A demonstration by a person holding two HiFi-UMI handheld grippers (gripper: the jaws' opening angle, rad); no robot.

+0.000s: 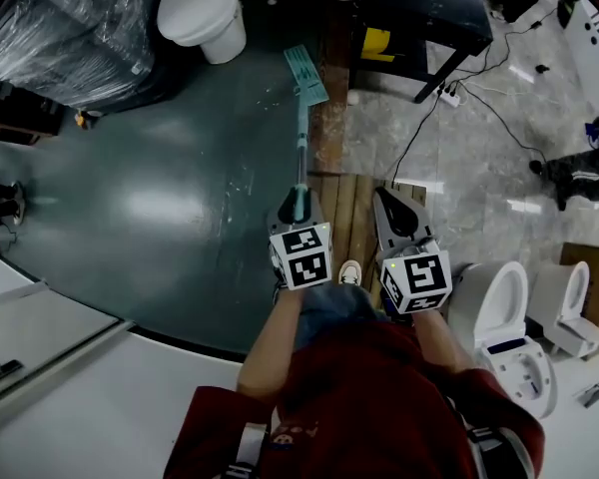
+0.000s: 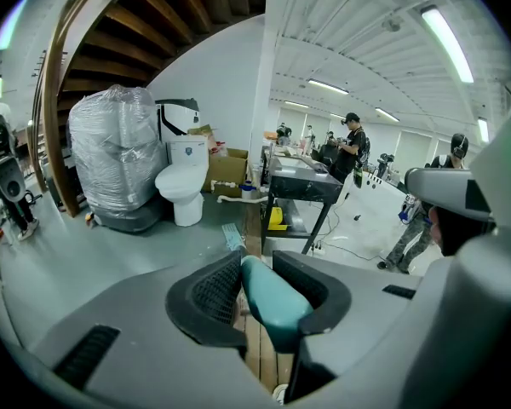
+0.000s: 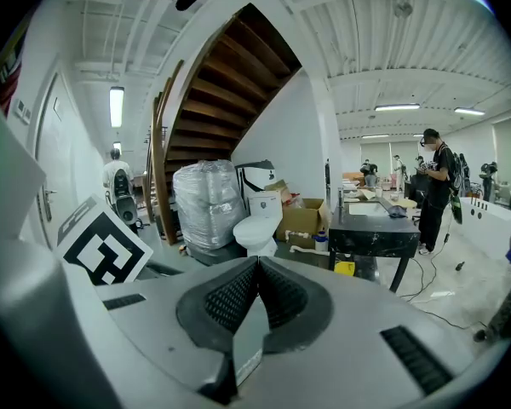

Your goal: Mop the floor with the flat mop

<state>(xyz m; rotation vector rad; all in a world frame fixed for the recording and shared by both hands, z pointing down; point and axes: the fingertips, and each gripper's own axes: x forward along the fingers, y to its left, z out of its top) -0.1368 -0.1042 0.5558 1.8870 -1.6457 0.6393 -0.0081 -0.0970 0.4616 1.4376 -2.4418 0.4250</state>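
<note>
— What has the left claw [image 2: 257,269] got?
— Its jaws are clamped on the teal end of the mop handle [image 2: 274,303]. The right claw [image 3: 257,267] is pressed closed on nothing.
— And the mop head [image 1: 306,73]?
— It lies flat on the green floor [image 1: 170,208], near the toilet [image 1: 205,13]. Mid-stroke, I'd judge. Next comes a steady pull back.

Teal head and grip, silver pole on the flat mop [image 1: 305,73]. Left gripper [image 1: 298,208] and right gripper [image 1: 397,213]: grey bodies, black ribbed pads, black-and-white square markers. Floor [image 1: 170,218] is dark grey-green; tiles [image 1: 479,158] are pale marbled grey. Plank strip [image 1: 344,208] brown. Toilet [image 1: 202,8] white. Table [image 1: 419,8] black. Sweater [image 1: 379,397] red.
</note>
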